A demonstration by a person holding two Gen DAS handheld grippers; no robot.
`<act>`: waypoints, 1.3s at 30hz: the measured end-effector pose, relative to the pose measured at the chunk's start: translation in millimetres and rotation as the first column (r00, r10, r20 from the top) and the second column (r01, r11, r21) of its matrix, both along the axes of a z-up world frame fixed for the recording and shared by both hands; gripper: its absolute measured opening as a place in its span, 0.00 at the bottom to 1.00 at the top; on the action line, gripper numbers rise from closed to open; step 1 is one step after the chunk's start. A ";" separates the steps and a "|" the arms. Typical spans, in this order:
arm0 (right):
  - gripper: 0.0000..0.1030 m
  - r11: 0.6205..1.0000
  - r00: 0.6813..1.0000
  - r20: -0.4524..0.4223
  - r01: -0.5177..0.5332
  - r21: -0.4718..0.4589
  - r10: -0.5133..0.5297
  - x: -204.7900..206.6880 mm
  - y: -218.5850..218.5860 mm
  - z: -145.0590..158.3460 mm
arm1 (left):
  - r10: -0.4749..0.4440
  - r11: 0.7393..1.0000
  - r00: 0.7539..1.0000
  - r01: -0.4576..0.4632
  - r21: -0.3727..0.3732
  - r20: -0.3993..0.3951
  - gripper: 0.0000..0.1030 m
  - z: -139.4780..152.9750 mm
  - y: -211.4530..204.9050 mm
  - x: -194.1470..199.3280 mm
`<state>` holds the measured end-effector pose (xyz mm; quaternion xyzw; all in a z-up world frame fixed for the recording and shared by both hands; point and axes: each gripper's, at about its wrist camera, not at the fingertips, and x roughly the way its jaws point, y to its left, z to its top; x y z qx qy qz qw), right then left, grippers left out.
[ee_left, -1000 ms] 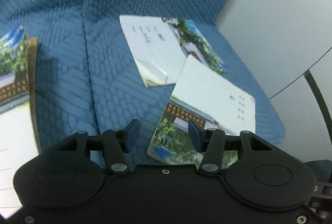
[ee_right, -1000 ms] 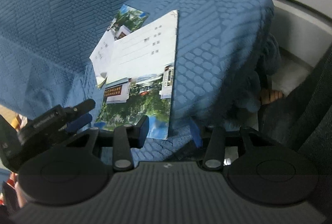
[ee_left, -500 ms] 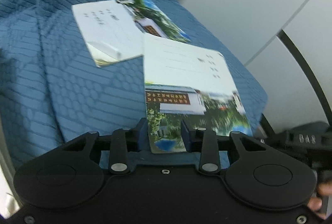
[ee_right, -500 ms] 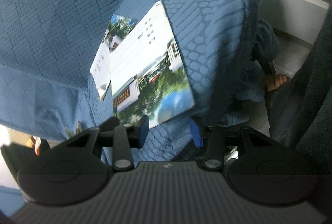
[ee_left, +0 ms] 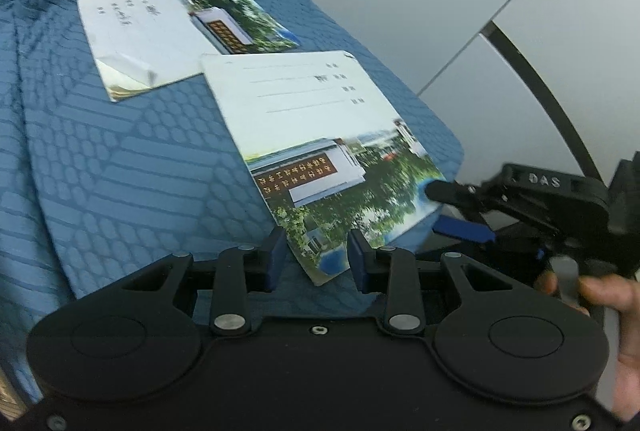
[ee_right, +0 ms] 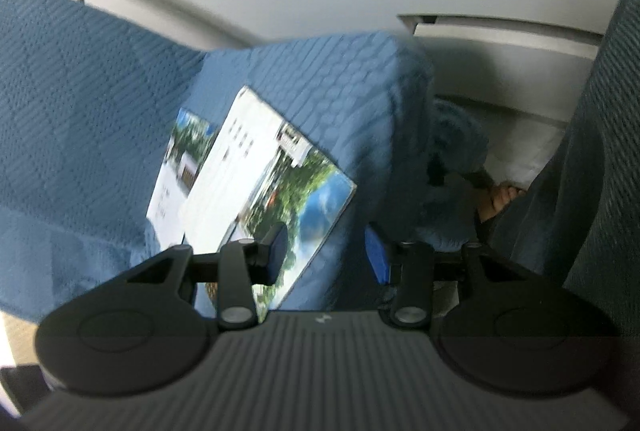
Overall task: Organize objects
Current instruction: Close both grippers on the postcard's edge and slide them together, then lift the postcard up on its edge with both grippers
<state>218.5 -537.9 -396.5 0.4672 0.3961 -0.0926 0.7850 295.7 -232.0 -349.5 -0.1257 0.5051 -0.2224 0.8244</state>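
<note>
Booklets: the near booklet (ee_left: 320, 151) lies on the blue cushion (ee_left: 120, 171), its corner now between my left gripper (ee_left: 316, 251) pads, narrowed but not pinching. My right gripper (ee_right: 326, 251) has arrived at three o'clock, spread over the edge. Second booklet (ee_left: 160, 31) waits at eleven.

A: How does the left gripper (ee_left: 316, 255) stand?

B: It points steeply down, its fingers (ee_left: 275, 251) a modest gap apart, and the pads press on nothing.

A: And the right gripper (ee_right: 326, 251)?

B: Also tilted down, its jaws parted wider. From the left wrist camera it reaches in from the right edge, one black finger above one blue-padded finger, with a hand (ee_left: 616, 315) wrapped round its handle.

A: Is it gripping?

B: I cannot tell.
</note>
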 end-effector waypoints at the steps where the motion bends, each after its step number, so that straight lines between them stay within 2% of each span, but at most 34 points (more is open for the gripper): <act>1: 0.45 1.000 1.000 0.000 0.009 -0.005 -0.009 1.4 -1.7 -0.6 | -0.005 1.000 1.000 0.005 -0.006 -0.003 0.30 -0.5 -1.6 -0.7; 5: 0.42 0.999 0.999 0.011 0.047 -0.024 -0.047 5.9 -10.0 0.2 | -0.031 0.998 0.999 0.029 -0.054 -0.036 0.28 -3.1 -7.7 -3.7; 10: 0.37 0.996 0.997 0.010 0.072 -0.056 -0.071 11.1 -14.7 -0.3 | -0.047 0.997 0.998 0.044 -0.070 -0.042 0.27 -3.8 -12.5 -7.0; 16: 0.34 0.992 0.996 0.001 0.088 -0.089 -0.088 16.3 -18.1 -2.8 | -0.022 0.993 0.997 0.012 -0.118 -0.079 0.27 -7.1 -7.7 -4.9; 18: 0.29 0.991 0.996 0.005 0.084 -0.108 -0.084 14.1 -16.3 -1.0 | -0.007 0.990 0.995 -0.007 -0.140 -0.096 0.27 -8.0 -4.3 -4.2; 20: 0.13 0.987 0.996 0.012 0.086 -0.135 -0.085 10.8 -15.8 3.9 | 0.013 0.987 0.993 -0.031 -0.159 -0.115 0.28 -9.4 0.1 -3.3; 22: 0.09 0.986 0.997 0.027 0.081 -0.148 -0.078 8.4 -15.7 9.2 | 0.026 0.983 0.991 -0.049 -0.180 -0.132 0.28 -9.8 4.7 -2.7; 29: 0.05 0.983 0.998 0.048 0.053 -0.176 -0.046 3.1 -14.4 20.9 | 0.075 0.975 0.988 -0.102 -0.198 -0.137 0.28 -7.1 14.3 0.6; 35: 0.04 0.976 0.999 0.025 -0.021 -0.217 0.027 -7.1 -7.7 33.9 | 0.086 0.973 0.986 -0.115 -0.202 -0.145 0.28 -7.8 15.1 3.3; 39: 0.04 0.979 0.998 -0.010 -0.061 -0.194 0.060 -20.1 -8.2 30.8 | 0.085 0.974 0.985 -0.114 -0.194 -0.152 0.28 -10.9 12.2 2.7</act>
